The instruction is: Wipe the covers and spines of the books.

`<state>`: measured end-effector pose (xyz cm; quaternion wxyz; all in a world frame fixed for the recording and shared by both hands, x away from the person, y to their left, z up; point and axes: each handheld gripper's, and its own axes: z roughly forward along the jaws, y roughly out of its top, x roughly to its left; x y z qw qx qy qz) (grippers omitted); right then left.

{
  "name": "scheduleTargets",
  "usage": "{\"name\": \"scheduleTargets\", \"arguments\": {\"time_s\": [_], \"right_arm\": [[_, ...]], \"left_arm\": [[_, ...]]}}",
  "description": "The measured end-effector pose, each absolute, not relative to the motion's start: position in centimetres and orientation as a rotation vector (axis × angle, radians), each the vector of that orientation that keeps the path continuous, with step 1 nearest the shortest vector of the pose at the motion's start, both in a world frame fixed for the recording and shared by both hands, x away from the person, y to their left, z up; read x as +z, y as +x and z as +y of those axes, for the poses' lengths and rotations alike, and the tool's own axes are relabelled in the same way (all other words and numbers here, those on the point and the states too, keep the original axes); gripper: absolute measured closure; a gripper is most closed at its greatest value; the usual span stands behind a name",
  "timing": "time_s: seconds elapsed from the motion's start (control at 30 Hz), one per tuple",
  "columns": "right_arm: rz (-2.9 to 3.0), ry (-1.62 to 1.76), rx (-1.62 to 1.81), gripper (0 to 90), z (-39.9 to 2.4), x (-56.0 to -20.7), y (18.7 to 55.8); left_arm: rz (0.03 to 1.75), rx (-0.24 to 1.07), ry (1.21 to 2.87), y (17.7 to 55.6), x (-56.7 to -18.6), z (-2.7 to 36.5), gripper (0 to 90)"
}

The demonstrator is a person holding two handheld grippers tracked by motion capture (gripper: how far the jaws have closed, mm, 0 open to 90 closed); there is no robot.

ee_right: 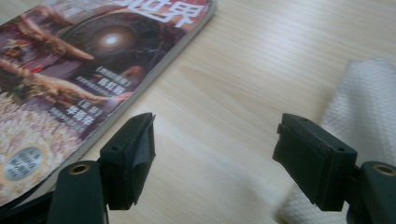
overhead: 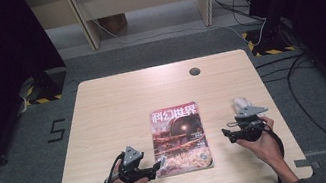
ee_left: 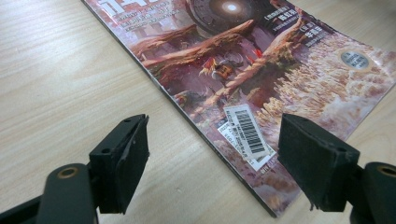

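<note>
A magazine with a reddish illustrated cover and white Chinese title lies flat at the middle of the wooden table. My left gripper sits at its lower left corner, held in a hand. In the left gripper view the magazine and its barcode sticker lie below the left gripper, whose jaws stand open and apart from it. My right gripper is right of the magazine and points toward it. The right gripper is open over bare wood, beside the magazine.
A white cloth-like bundle lies just behind the right hand, and the white bundle is close to the right jaw. A round cable hole sits near the table's far edge. Cables and desk legs stand on the floor beyond.
</note>
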<state>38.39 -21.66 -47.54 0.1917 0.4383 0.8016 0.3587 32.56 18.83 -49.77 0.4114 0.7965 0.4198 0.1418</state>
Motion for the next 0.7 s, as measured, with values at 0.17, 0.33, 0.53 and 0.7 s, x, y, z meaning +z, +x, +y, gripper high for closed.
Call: {"name": "scheduleTargets", "arguments": {"time_s": [0.17,0.33,0.53,0.7], "right_arm": [[2.198,1.282,0.982,30.6,-23.4,-47.4,38.8],[2.131,1.337,0.965,34.9,-25.1,-47.3,39.3],[2.102,1.375,0.887,40.2,-26.4,-47.8,40.1],[2.090,1.418,0.842,48.6,-27.2,-48.7,41.1]], "left_arm": [[1.057,0.353,1.999,32.1,-49.7,19.0,24.0],[1.060,0.351,2.001,32.0,-49.7,19.2,23.8],[1.054,0.349,2.009,32.0,-49.8,19.0,23.8],[1.060,0.348,2.008,32.1,-49.9,19.0,23.6]]}}
